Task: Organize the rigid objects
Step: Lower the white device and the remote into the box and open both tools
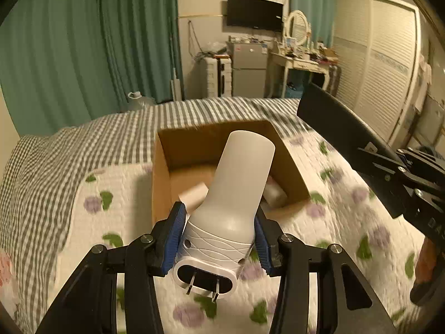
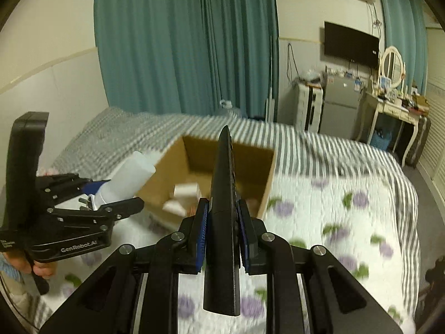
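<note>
My left gripper (image 1: 219,239) is shut on a white plug-in device (image 1: 233,194) with two metal prongs at its base, held above the near edge of an open cardboard box (image 1: 160,183) on the bed. My right gripper (image 2: 222,225) is shut on a black remote control (image 2: 224,194), held edge-on and pointing toward the same box (image 2: 267,183). The remote also shows in the left wrist view (image 1: 333,122) at the right. The left gripper with its white device (image 2: 125,178) shows at the left in the right wrist view. White objects (image 2: 183,194) lie inside the box.
The bed carries a floral quilt (image 1: 347,208) and a grey striped cover (image 1: 83,144). Green curtains (image 1: 97,41), a small fridge (image 1: 249,69), a dressing table (image 1: 300,64) and a louvred wardrobe (image 1: 383,64) stand beyond the bed.
</note>
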Demonstrator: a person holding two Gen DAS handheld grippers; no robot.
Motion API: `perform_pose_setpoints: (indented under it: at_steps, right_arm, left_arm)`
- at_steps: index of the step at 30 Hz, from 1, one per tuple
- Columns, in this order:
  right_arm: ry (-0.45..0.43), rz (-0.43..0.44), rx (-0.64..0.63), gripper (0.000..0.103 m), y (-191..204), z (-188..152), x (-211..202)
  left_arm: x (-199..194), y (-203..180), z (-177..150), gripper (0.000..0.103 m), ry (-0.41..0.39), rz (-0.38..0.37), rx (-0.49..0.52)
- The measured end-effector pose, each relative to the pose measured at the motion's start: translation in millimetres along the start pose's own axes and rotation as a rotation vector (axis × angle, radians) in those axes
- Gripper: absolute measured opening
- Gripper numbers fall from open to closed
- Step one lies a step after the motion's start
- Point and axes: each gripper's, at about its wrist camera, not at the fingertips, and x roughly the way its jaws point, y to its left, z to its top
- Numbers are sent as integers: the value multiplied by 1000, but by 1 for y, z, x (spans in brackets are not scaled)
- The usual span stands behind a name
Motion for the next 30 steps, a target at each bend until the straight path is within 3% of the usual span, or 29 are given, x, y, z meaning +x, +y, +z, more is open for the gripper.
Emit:
perform_pose_setpoints:
  at_steps: [9, 17, 22, 30]
  right_arm:
    - [-45, 20, 38, 19, -18, 46, 62]
    - [39, 27, 89, 19, -41, 24, 121]
    - [76, 24, 89, 19, -43, 16, 134]
    - [62, 19, 73, 19, -31, 17, 122]
  left_arm:
    - [69, 9, 37, 47, 33, 9, -34]
    - [122, 3, 23, 50, 72, 18, -36]
    - [115, 5, 26, 54, 47, 22, -44]
    - [81, 28, 31, 57, -4, 37, -104]
